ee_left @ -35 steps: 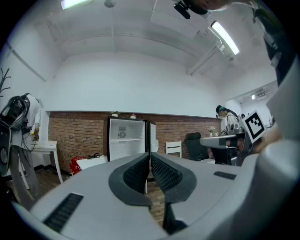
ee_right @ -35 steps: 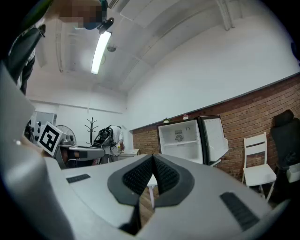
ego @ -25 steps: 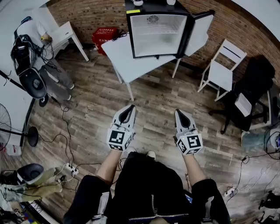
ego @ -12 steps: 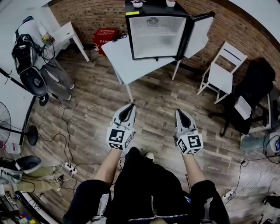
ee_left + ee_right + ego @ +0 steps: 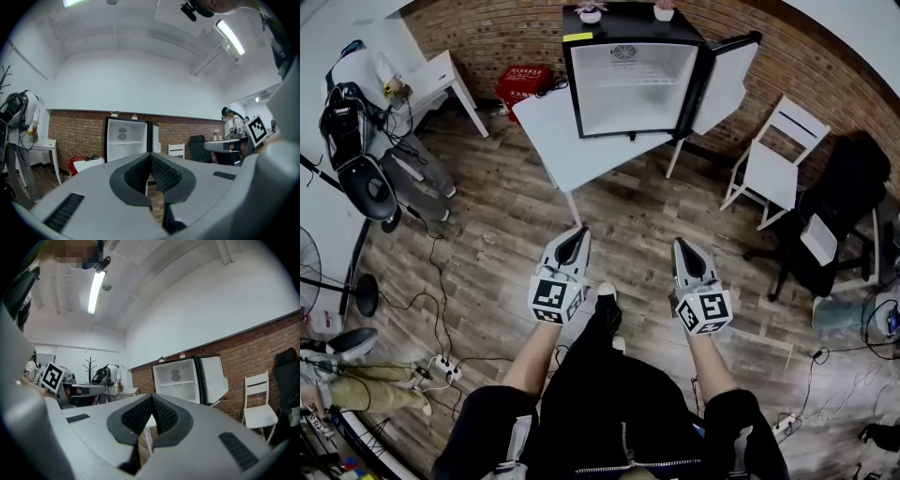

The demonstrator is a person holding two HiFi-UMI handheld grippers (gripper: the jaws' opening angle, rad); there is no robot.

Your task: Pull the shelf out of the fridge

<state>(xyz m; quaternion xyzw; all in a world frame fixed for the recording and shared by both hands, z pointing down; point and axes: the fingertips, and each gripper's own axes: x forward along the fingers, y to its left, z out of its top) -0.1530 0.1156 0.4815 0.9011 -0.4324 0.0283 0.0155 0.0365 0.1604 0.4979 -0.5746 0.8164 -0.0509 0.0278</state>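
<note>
A black mini fridge [image 5: 630, 84] stands on a white table [image 5: 572, 141] by the brick wall, its door [image 5: 724, 80] swung open to the right. Inside, one thin shelf [image 5: 628, 82] crosses the white interior; it also shows in the left gripper view as the shelf [image 5: 123, 142] and in the right gripper view as the shelf [image 5: 180, 382]. My left gripper [image 5: 575, 234] and right gripper [image 5: 682, 246] are held side by side over the wooden floor, well short of the table, pointing level at the fridge. Both are shut and hold nothing.
A white chair [image 5: 773, 155] and a black office chair [image 5: 844, 187] stand at the right. A red crate [image 5: 525, 80] sits left of the fridge, two small pots [image 5: 591, 14] on top of it. A person [image 5: 356, 70], fans and floor cables [image 5: 441, 281] fill the left.
The person has stepped forward, one shoe now ahead between the grippers. Both grippers have been carried closer to the fridge, which sits a little lower and larger in the head view.
</note>
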